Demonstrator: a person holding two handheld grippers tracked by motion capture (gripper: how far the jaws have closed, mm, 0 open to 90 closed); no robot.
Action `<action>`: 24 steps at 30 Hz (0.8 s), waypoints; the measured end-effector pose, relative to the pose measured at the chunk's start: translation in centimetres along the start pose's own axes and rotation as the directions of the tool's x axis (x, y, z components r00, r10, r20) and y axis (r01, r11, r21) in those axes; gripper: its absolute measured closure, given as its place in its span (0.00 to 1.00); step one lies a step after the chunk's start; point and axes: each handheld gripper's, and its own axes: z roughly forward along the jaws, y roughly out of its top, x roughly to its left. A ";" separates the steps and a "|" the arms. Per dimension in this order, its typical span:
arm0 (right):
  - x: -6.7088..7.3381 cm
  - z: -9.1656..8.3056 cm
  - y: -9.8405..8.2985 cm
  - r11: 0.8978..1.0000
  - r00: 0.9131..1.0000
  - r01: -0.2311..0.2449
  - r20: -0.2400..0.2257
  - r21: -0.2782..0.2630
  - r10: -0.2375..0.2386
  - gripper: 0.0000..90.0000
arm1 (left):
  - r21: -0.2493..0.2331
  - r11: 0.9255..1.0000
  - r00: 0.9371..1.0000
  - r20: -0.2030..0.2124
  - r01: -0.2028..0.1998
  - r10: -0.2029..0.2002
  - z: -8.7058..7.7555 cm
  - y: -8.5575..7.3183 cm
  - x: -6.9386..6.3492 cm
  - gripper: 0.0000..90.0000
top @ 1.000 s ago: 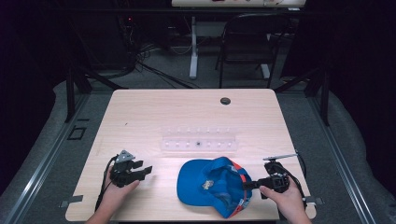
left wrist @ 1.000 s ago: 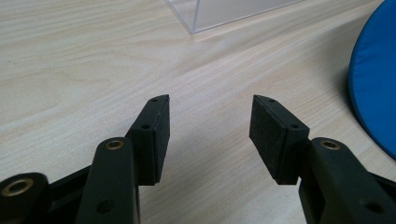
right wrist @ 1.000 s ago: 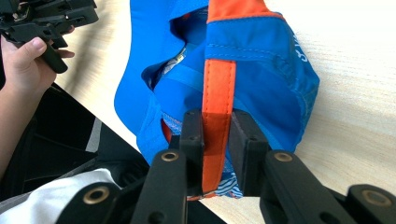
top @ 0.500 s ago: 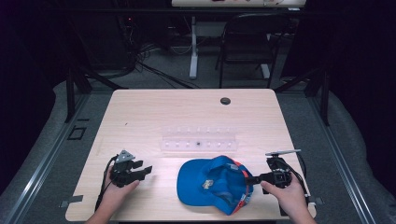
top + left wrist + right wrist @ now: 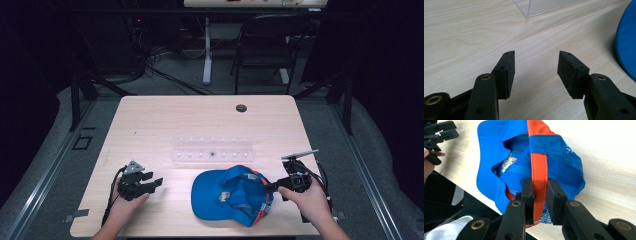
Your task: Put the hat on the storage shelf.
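We see a blue baseball cap (image 5: 227, 196) lying near the front edge of the light wooden surface (image 5: 165, 125), crown side toward the right, with its brim pointing toward the left hand. The right gripper (image 5: 271, 187) is clamped on the cap's orange band (image 5: 539, 170) — in the right gripper view the two black pads press the orange strip from both sides, with the blue fabric bunched just beyond them. That edge of the cap looks slightly lifted where it is pinched, while the rest of it lies on the surface.

The left gripper (image 5: 156, 182) rests on the surface to the left of the cap, held in the left hand (image 5: 125, 200). Its jaws stand apart with nothing but bare wood grain between them — in the left gripper view we see the cap's blue brim (image 5: 626, 42) off at the right edge, near but not touching.

Behind the cap, toward the middle of the surface, lies a clear plastic rack (image 5: 212, 149) with a row of small pegs, apart from both grippers. A dark round grommet (image 5: 241, 108) sits near the far edge.
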 end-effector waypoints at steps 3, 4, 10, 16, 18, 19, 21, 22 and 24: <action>0.3 -0.4 0.5 1.000 1.000 -0.002 0.024 0.015 0.002 0.87 | 0.002 1.000 1.000 0.000 -0.002 0.002 0.0 0.0 0.0 0.54; 0.4 -0.6 0.7 1.000 1.000 0.001 0.028 0.016 -0.002 0.87 | 0.002 1.000 1.000 0.000 -0.005 0.005 0.0 0.0 0.0 0.54; 1.2 -1.1 1.6 0.999 0.997 -0.015 0.081 0.035 0.012 0.87 | 0.001 1.000 1.000 0.000 0.000 0.000 0.0 0.0 0.0 0.54; 1.3 -1.5 2.4 0.999 0.992 -0.019 0.123 0.047 0.013 0.87 | 0.004 1.000 1.000 0.001 -0.001 0.001 0.1 0.0 -0.1 0.54; 1.3 -1.5 2.7 0.999 0.991 -0.017 0.133 0.046 0.010 0.87 | 0.005 1.000 1.000 0.001 -0.002 0.002 0.1 0.0 -0.1 0.54; 1.4 -1.6 2.8 0.999 0.990 -0.021 0.141 0.050 0.013 0.87 | 0.005 1.000 1.000 0.000 -0.001 0.001 0.1 0.0 -0.1 0.54; 1.5 -1.7 3.0 0.998 0.988 -0.018 0.154 0.053 0.009 0.87 | 0.006 1.000 1.000 0.002 -0.001 0.001 0.1 0.0 -0.1 0.54; 1.5 -1.8 3.1 0.998 0.987 -0.016 0.160 0.057 0.006 0.87 | 0.009 1.000 1.000 0.002 -0.004 0.004 0.1 0.0 -0.1 0.54; 1.7 -2.1 3.4 0.998 0.985 -0.015 0.173 0.068 0.003 0.87 | 0.011 1.000 1.000 0.002 -0.005 0.005 0.2 0.0 -0.1 0.54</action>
